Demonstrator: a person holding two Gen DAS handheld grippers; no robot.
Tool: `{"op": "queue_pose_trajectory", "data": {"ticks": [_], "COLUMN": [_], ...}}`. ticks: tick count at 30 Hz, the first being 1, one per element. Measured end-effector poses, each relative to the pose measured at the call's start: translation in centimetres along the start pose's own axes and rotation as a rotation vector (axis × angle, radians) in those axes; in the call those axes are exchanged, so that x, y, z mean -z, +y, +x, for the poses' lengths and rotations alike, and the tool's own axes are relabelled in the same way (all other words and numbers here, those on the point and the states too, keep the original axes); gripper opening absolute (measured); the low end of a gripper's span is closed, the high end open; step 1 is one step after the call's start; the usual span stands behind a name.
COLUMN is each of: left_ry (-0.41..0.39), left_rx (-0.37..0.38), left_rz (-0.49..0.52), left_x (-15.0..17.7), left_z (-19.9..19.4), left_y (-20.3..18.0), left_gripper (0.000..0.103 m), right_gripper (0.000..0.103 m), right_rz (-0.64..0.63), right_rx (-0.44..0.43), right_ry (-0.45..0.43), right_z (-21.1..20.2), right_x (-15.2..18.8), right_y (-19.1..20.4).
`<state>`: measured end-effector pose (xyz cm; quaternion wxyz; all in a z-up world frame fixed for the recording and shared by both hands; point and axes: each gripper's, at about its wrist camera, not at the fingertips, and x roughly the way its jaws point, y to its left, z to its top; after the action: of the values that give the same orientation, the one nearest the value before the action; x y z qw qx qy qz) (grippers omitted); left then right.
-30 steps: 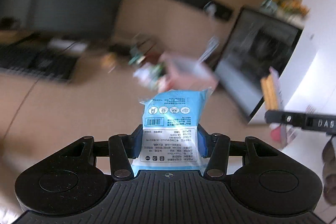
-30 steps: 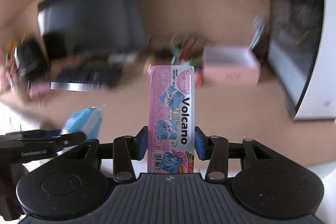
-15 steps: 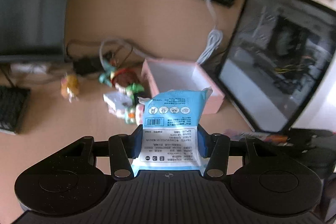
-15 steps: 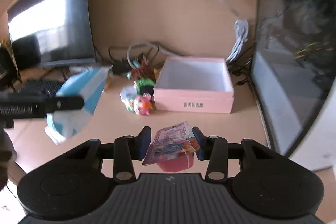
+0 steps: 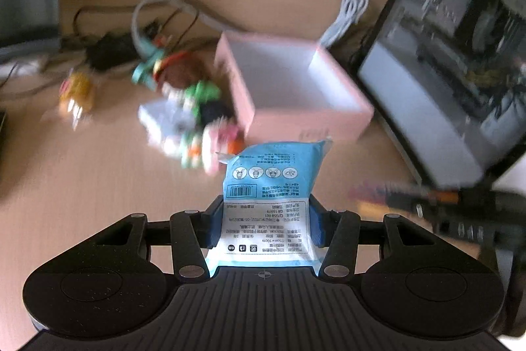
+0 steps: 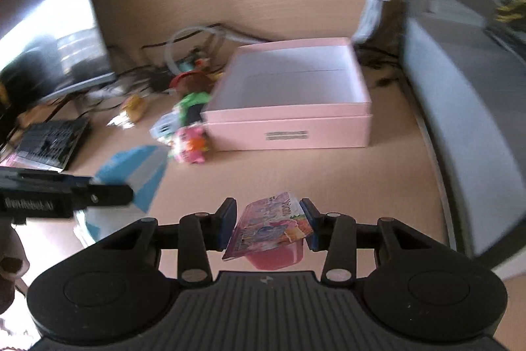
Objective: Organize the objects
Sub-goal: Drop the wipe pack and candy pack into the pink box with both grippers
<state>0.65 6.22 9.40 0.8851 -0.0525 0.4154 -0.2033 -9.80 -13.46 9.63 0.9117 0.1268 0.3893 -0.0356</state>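
Left gripper (image 5: 264,224): blue-padded fingers (image 5: 213,224) closed partway on a blue and white packet (image 5: 268,206), pads pressing its two sides, packet standing upright between them with its printed back toward the camera and its top edge poking out past the fingertips. Right gripper (image 6: 268,224): fingers (image 6: 227,222) closed partway on a pink jelly cup (image 6: 274,236), foil lid tilted up to the camera, cup body hanging below the pads. Straight ahead of both pairs of fingers, a little way off on the counter (image 6: 296,180), sits an open pink box (image 6: 289,107), white inside, nothing seen in it. Ahead and to the left of the fingers, right beside the box's left wall, a blurred heap of small colourful toys (image 6: 190,117); further left, a small yellow figure (image 5: 77,92) on its own. Beyond the toys, a tangle of cables (image 5: 157,22). To the right of the box, a dark glass-fronted case (image 5: 453,55). In the right wrist view the left gripper and its packet show at the left edge, near the fingers.
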Motion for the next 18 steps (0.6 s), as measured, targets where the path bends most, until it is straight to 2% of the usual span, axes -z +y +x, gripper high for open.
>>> {"op": "queue_pose_trajectory", "data": {"ticks": [4, 9, 11, 13, 14, 17, 18], "left_ry": [-0.117, -0.209, -0.260, -0.229, -0.209, -0.116, -0.092], "left_rx": [0.056, 0.110, 0.095, 0.010, -0.012, -0.017, -0.022], "left_rz": [-0.014, -0.078, -0.019, 0.078, 0.087, 0.114, 0.118], "left_x": [-4.5, -10.1, -11.4, -12.0, -12.0, -11.6, -11.4], "left_z": [0.9, 5.5, 7.9, 11.4, 12.6, 15.3, 15.6], "left_y": [-0.1, -0.3, -1.6, -3.3, -3.7, -4.4, -4.5], "left_gripper": [0.055, 0.056, 0.057, 0.056, 0.056, 0.055, 0.055], "right_gripper": [0.041, 0.041, 0.041, 0.041, 0.041, 0.041, 0.041], "right_rz": [0.064, 0.054, 0.046, 0.027, 0.027, 0.050, 0.055], "right_rx": [0.059, 0.112, 0.134, 0.151, 0.167, 0.172, 0.194], "right_ry": [-0.006, -0.044, -0.054, -0.070, -0.076, -0.069, -0.091], "right_z": [-1.2, -1.9, -1.8, -1.4, -1.0, 0.5, 1.1], "right_x": [-1.1, -2.8, -3.0, -3.1, -3.2, -3.6, -3.8], "right_y": [0.2, 1.7, 2.1, 2.2, 2.0, 1.3, 1.3]}}
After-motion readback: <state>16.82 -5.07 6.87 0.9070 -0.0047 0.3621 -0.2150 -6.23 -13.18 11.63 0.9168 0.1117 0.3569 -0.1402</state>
